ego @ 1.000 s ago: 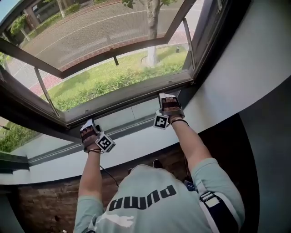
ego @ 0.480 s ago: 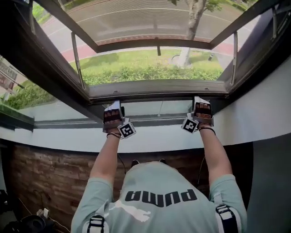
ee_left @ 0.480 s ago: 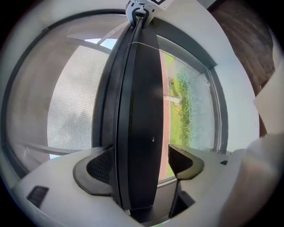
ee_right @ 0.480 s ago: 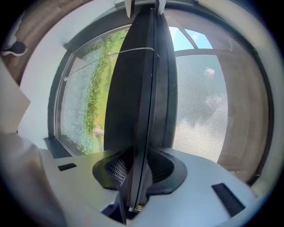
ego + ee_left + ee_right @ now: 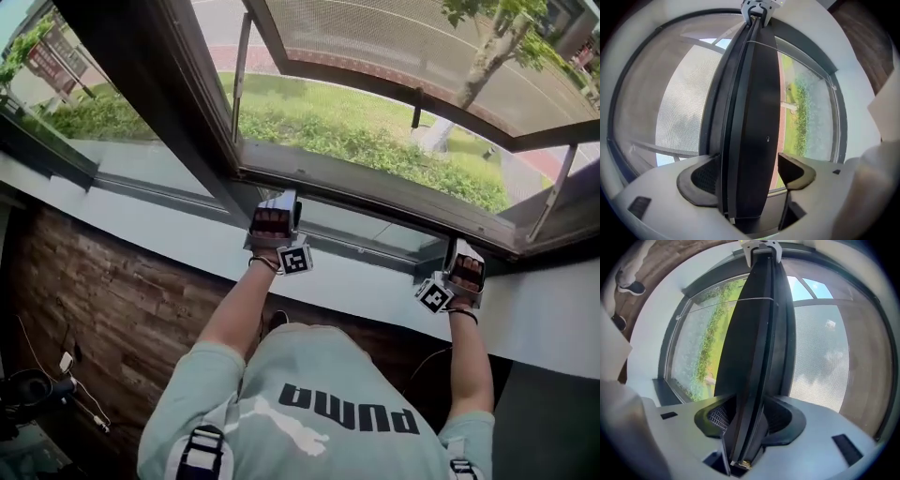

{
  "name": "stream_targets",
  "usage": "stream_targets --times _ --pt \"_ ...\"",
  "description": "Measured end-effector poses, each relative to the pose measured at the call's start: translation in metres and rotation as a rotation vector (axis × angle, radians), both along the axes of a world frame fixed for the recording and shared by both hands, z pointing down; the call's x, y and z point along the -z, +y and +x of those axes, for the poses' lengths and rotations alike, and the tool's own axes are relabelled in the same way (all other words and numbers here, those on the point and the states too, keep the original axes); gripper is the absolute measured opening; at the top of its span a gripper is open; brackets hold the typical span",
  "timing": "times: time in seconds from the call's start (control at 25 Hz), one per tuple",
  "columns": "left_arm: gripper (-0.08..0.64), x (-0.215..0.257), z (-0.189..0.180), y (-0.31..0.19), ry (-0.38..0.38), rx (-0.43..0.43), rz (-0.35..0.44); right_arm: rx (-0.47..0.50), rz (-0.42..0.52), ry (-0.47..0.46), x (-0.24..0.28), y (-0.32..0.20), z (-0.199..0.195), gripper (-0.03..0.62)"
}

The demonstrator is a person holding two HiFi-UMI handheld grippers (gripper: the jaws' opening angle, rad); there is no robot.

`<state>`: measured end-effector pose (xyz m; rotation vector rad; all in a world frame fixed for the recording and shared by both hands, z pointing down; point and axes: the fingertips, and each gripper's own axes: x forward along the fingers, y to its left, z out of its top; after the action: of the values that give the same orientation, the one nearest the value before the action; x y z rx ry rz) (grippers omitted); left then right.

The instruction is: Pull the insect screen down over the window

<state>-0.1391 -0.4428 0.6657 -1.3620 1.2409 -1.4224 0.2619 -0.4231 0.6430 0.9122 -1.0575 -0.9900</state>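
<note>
Left gripper (image 5: 747,176): clamped on the bar (image 5: 375,197), which fills the gap, with a pad against each side.
Right gripper (image 5: 752,420): its jaws have just been opening a little. The bar stands between them, with both pads on it.
Cubes: a marker cube (image 5: 294,260) sits at the rear of the left gripper and another (image 5: 433,296) at the rear of the right.
Spacing: the two grippers are well apart on the bar, the left near its left end and the right near its right end.
Bar: it lies low across the window, just above the lower pane (image 5: 361,230).
Screen (image 5: 682,108): its mesh is stretched from the bar upward over the opening.
Outside: grass (image 5: 356,141) and a tree (image 5: 469,84) show beyond an outward-tilted sash (image 5: 403,94).
Below: a white sill (image 5: 187,244) runs under the pane.
</note>
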Motion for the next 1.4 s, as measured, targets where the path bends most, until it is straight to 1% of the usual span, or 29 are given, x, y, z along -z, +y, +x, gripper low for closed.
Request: stream_targets --times 0.04,0.12,0.16,0.2,0.28,0.36,0.4,0.48,0.56,0.6,0.64,0.72,0.84,0.92,1.0,1.08,1.16,1.24,1.32,1.4 --pt "0.377 0.001 0.000 -0.003 0.010 -0.009 0.019 -0.009 0.010 0.008 -0.002 -0.001 0.001 0.173" --pt "0.378 -0.004 0.001 -0.007 0.052 -0.020 0.037 -0.029 0.063 -0.015 -0.004 -0.007 0.001 0.190" --pt "0.395 -0.009 0.002 -0.009 0.072 -0.023 0.028 -0.030 0.097 -0.036 -0.006 -0.011 0.000 0.190" --pt "0.439 -0.015 0.002 -0.009 0.083 -0.024 0.013 -0.021 0.128 -0.053 -0.009 -0.014 -0.001 0.190" --pt "0.474 -0.024 0.001 -0.007 0.080 -0.021 -0.017 0.011 0.153 -0.066 -0.014 -0.015 -0.002 0.229" --pt "0.471 -0.022 0.000 -0.004 0.086 -0.020 -0.037 0.031 0.134 -0.057 -0.015 -0.012 -0.003 0.227" --pt "0.457 -0.019 0.000 -0.001 0.098 -0.019 -0.050 0.024 0.107 -0.055 -0.014 -0.010 -0.004 0.225" --pt "0.404 -0.015 0.002 0.004 0.131 -0.021 -0.082 -0.028 0.034 -0.049 -0.011 -0.004 -0.006 0.226" --pt "0.397 -0.014 0.003 0.005 0.162 -0.019 -0.100 -0.075 -0.026 -0.013 -0.011 -0.001 -0.009 0.226" --pt "0.397 -0.015 0.002 0.004 0.171 -0.013 -0.102 -0.088 -0.034 0.011 -0.012 -0.001 -0.010 0.227" --pt "0.397 -0.016 0.001 0.003 0.166 -0.010 -0.100 -0.098 -0.026 0.028 -0.012 -0.002 -0.011 0.227" --pt "0.399 -0.017 -0.001 0.002 0.123 -0.004 -0.094 -0.119 0.022 0.024 -0.011 -0.006 -0.009 0.227" --pt "0.399 -0.011 -0.004 0.000 0.025 0.031 -0.089 -0.132 0.123 -0.039 -0.009 -0.011 -0.005 0.227" --pt "0.384 0.001 -0.004 -0.001 -0.017 0.066 -0.077 -0.139 0.152 -0.076 -0.006 -0.012 -0.003 0.232" --pt "0.358 0.014 -0.004 -0.004 -0.023 0.109 -0.072 -0.147 0.119 -0.079 -0.002 -0.012 -0.004 0.232" --pt "0.359 0.018 -0.006 -0.005 -0.009 0.153 -0.077 -0.141 0.057 -0.089 -0.003 -0.008 -0.008 0.232" --pt "0.360 0.017 -0.011 -0.002 -0.025 0.175 -0.072 -0.129 0.009 -0.104 -0.006 -0.004 -0.013 0.232" --pt "0.360 0.017 -0.015 0.001 -0.044 0.158 -0.068 -0.116 -0.011 -0.112 -0.005 -0.002 -0.015 0.232" --pt "0.362 0.017 -0.014 0.001 -0.047 0.127 -0.067 -0.094 -0.011 -0.114 -0.001 -0.002 -0.014 0.232" --pt "0.362 0.014 -0.013 0.000 -0.044 0.114 -0.076 -0.071 -0.011 -0.097 0.001 -0.005 -0.013 0.232"
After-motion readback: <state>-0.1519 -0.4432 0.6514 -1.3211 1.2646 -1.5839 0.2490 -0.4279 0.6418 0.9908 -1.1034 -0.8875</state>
